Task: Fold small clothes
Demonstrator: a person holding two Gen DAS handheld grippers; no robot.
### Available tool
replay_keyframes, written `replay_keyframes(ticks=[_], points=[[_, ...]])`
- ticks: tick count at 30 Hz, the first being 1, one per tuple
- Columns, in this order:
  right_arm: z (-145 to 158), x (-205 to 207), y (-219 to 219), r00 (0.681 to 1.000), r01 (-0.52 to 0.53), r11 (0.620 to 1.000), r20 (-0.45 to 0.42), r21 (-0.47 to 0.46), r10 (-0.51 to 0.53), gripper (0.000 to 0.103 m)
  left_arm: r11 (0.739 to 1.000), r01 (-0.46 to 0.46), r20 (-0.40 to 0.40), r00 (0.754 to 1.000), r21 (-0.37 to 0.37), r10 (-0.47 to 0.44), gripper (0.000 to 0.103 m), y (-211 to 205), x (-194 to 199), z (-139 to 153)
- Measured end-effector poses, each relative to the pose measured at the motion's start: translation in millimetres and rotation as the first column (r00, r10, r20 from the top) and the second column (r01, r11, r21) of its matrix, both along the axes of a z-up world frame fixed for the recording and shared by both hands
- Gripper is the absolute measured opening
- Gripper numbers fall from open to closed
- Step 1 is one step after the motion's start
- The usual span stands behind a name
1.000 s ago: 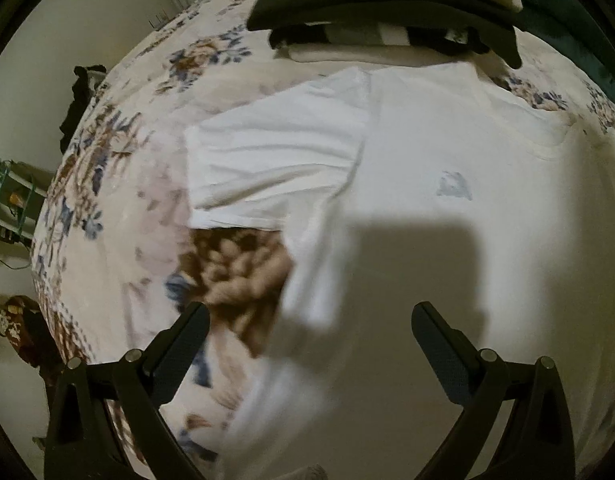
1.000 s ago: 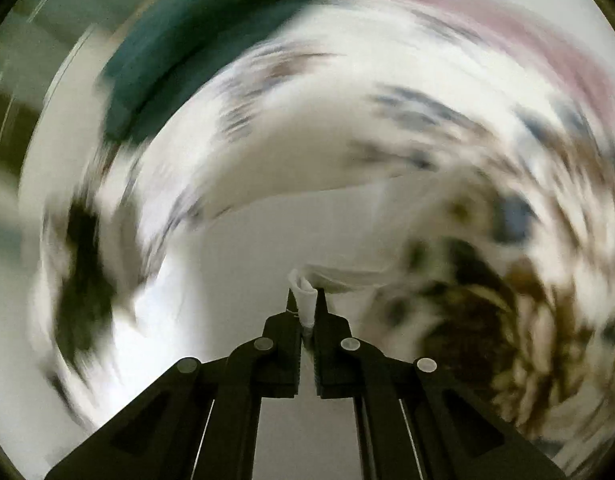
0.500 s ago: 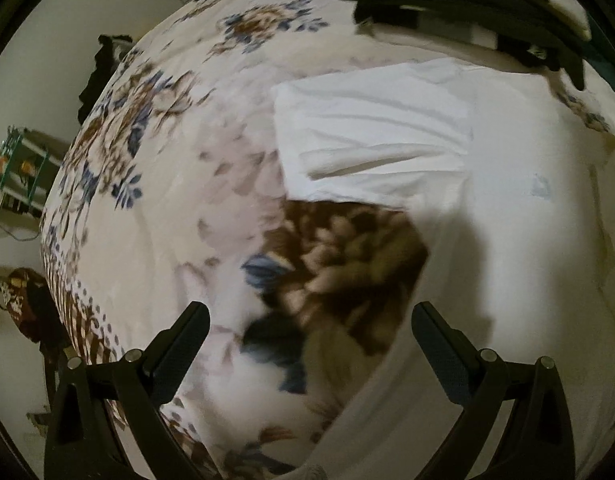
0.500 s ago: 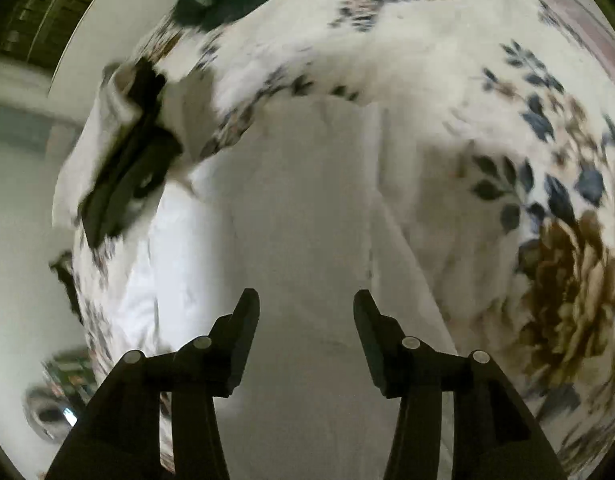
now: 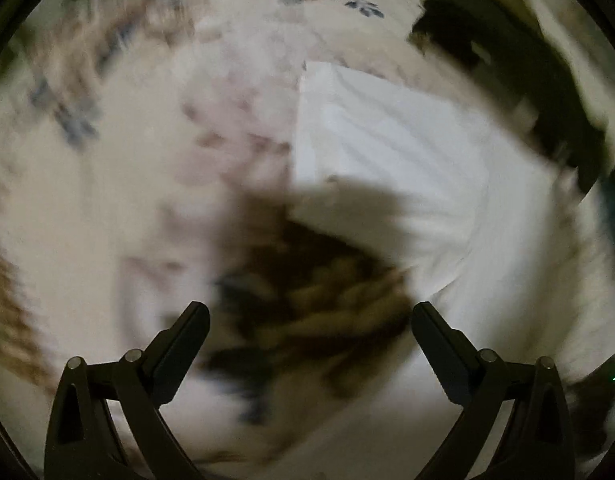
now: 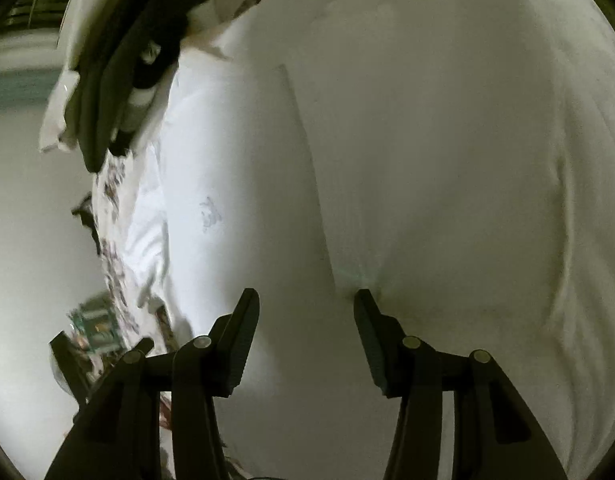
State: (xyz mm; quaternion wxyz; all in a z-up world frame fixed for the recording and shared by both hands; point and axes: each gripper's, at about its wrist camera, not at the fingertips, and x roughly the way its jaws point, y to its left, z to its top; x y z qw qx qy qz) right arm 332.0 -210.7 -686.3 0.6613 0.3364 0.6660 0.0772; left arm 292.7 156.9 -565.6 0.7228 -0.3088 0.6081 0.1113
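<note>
White cotton T-shirt lies flat on floral quilted bedspread, 1 side seemingly folded in; right gripper and left gripper both spread, empty; next: pinch left sleeve, fold inward.

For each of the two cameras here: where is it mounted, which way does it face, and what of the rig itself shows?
Left wrist: sits on the left tongs, facing down at the floral bedspread and a sleeve of the white T-shirt; blurred; both fingers show, spread.
Right wrist: sits on the right tongs, facing close over the T-shirt's body; both fingers show, apart, empty.
Shared: the T-shirt, the bedspread and the stack of folded clothes.
</note>
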Motion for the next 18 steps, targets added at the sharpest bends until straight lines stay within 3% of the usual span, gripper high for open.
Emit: replay_keyframes(ticks=[2, 3, 6, 8, 9, 10, 14, 16, 18], points=[[2.4, -14.2, -14.6, 0.998, 0.058, 0.998, -0.007, -0.014, -0.058, 0.052, 0.976, -0.099, 0.034, 0.994, -0.194, 0.108, 0.100, 14.0, 3.5, -14.6], [4.3, -24.4, -21.9, 0.996, 0.084, 0.996, -0.014, -0.013, -0.084, 0.052, 0.943, -0.166, 0.059, 0.980, -0.288, 0.190, 0.098, 22.0, 5.2, -23.9], [-0.1, -41.7, -35.5, 0.987, 0.147, 0.989, -0.055, -0.030, -0.149, 0.052, 0.901, -0.268, 0.083, 0.946, -0.341, 0.312, 0.091, 32.9, 14.7, -40.0], [-5.1, -45.2, -42.1, 0.980, 0.182, 0.982, -0.076, -0.043, -0.185, 0.052, 0.914, -0.293, 0.092, 0.940, -0.281, 0.329, 0.051, 34.8, 24.7, -41.4], [-6.2, -47.4, -45.3, 0.977, 0.194, 0.980, -0.081, -0.046, -0.197, 0.052, 0.926, -0.294, 0.098, 0.941, -0.236, 0.324, 0.035, 34.3, 30.1, -38.9], [-6.2, -49.4, -48.6, 0.974, 0.207, 0.977, -0.083, -0.051, -0.210, 0.052, 0.934, -0.290, 0.106, 0.943, -0.207, 0.316, 0.008, 34.4, 36.2, -35.2], [0.0, -57.7, -59.4, 0.969, 0.234, 0.970, -0.070, -0.064, -0.238, 0.052, 0.973, -0.218, 0.208, 0.951, -0.077, 0.230, 0.005, 16.4, 57.6, -7.2], [3.1, -62.7, -64.0, 0.967, 0.240, 0.968, -0.067, -0.072, -0.245, 0.052, 0.995, -0.068, 0.284, 0.958, 0.077, 0.043, 0.005, -12.5, 73.2, 22.8], [6.1, -68.5, -68.8, 0.963, 0.256, 0.964, -0.069, -0.073, -0.261, 0.052, 0.978, 0.084, 0.317, 0.938, 0.191, -0.142, 0.005, -50.6, 81.6, 45.0]])
